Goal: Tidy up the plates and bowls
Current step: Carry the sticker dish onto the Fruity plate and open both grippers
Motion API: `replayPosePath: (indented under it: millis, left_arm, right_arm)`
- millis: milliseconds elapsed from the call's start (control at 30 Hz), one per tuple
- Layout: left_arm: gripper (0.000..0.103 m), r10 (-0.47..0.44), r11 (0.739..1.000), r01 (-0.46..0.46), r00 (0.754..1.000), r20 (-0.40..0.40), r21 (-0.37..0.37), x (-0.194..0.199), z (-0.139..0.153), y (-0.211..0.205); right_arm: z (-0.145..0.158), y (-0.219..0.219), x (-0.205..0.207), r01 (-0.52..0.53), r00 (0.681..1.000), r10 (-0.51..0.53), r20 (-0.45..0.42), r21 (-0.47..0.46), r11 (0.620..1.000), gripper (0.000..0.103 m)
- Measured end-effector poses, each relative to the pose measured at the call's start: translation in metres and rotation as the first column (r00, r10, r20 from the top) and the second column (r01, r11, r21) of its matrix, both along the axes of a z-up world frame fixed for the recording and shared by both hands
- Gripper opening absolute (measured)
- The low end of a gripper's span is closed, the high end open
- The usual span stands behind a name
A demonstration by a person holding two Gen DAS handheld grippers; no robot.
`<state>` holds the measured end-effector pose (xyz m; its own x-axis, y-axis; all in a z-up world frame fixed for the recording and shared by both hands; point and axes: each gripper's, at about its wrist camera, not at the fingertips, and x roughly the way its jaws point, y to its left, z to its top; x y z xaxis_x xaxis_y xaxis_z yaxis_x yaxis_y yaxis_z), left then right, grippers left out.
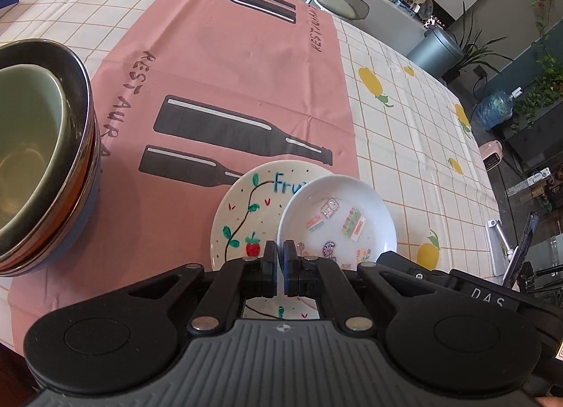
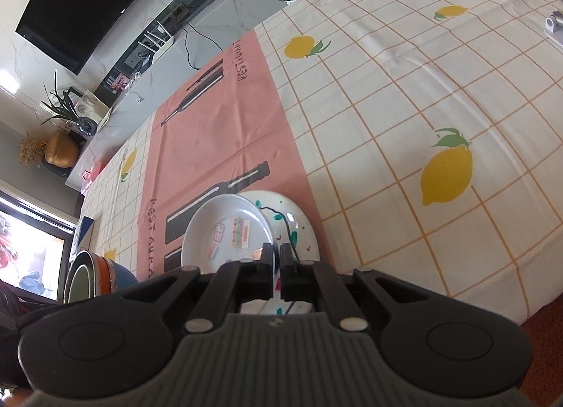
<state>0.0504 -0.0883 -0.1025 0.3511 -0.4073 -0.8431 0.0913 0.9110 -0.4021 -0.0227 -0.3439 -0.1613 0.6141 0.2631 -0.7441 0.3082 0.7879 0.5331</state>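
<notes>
A small white dish with stickers (image 1: 337, 220) hangs tilted just over a white plate painted with a vine, a strawberry and "Fruit" (image 1: 242, 217), which lies on the pink mat (image 1: 228, 72). My left gripper (image 1: 280, 252) is shut on the dish's near left rim. In the right wrist view my right gripper (image 2: 277, 256) is shut on the near right rim of the same dish (image 2: 225, 231), with the painted plate (image 2: 299, 227) underneath. The right gripper's black housing (image 1: 475, 292) shows at the dish's right. A stack of bowls (image 1: 45, 146) with a green one on top stands to the left.
The bowl stack (image 2: 88, 276) stands close to the plates' left. A lemon-print tablecloth (image 2: 422, 107) covers the table to the right. A chair (image 1: 337, 2) stands at the far edge, and a white clamp stand (image 1: 499, 231) at the right edge.
</notes>
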Motion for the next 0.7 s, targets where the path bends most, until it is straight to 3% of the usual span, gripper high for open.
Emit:
replayPosePath:
  millis: [567, 700]
  left_arm:
    - [0.004, 0.043, 0.999, -0.041, 0.998, -0.040, 0.029, 0.002, -0.009, 0.007]
    - [0.019, 0.047, 0.999, -0.047, 0.999, -0.011, 0.028, 0.001, -0.007, 0.008]
  right_arm:
    - [-0.017, 0.014, 0.012, -0.044, 0.998, 0.043, -0.055, -0.026, 0.999, 0.000]
    - [-0.017, 0.015, 0.011, -0.041, 0.998, 0.040, -0.047, -0.032, 0.999, 0.004]
